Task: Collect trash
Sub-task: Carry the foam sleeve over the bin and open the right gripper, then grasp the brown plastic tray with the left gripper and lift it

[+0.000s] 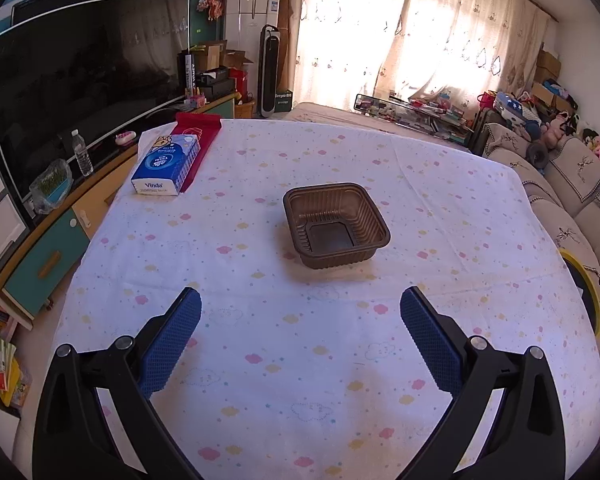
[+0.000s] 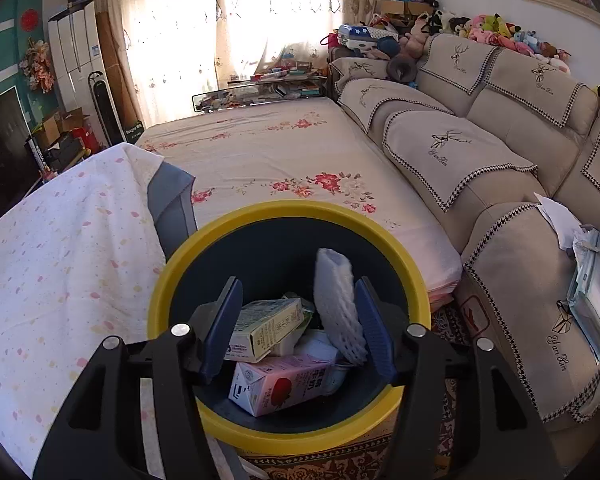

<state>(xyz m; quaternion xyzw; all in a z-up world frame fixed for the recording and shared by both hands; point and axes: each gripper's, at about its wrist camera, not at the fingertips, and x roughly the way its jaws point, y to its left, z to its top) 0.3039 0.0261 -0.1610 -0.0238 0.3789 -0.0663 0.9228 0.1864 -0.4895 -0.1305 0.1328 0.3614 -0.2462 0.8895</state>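
My left tongs (image 1: 300, 334), wide open and empty, face the brown plastic tray (image 1: 336, 225) dead ahead on the worktop (image 1: 440, 200); right tongs (image 2: 298, 330) gape part-open over the bin (image 2: 288, 210), gripping nothing.

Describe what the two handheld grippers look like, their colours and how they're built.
Both match: the left gripper and right gripper have black plastic linkage arms with triangular cut-outs and round silver pivot pins. Each finger carries a long blue pad with a fine textured grid. No cables or sleeves show.

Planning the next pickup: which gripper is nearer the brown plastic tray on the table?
Left. The left gripper hangs open just short of the brown tray; the right gripper is over the yellow-rimmed bin beside the table.
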